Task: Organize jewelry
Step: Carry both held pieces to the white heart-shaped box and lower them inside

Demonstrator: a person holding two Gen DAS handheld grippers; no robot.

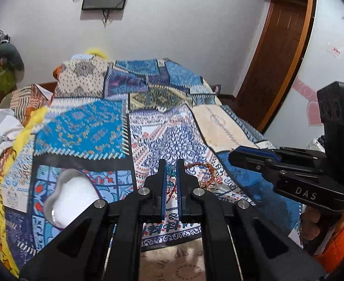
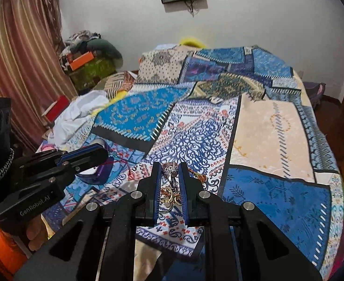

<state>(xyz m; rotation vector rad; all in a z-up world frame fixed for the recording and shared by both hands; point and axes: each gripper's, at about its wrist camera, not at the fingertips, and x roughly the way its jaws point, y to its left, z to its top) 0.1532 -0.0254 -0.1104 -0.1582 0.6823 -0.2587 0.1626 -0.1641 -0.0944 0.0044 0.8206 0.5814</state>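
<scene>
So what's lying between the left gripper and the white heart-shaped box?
Only bare patchwork bedspread separates left gripper from the white heart-shaped box, seen in the left wrist view.

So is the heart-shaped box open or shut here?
Open. The heart-shaped box has no lid on it: the left wrist view looks straight onto its white padding inside the rim. No jewelry is visible in it.

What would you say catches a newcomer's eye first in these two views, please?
Most striking is the bright patchwork bedspread in blues, creams and orange covering the whole bed. Next, the left gripper is nearly shut around a teal beaded piece, with the white heart-shaped box just to its left. In the right wrist view, the right gripper holds a silver jewelled piece above gold rings on the cloth.
</scene>
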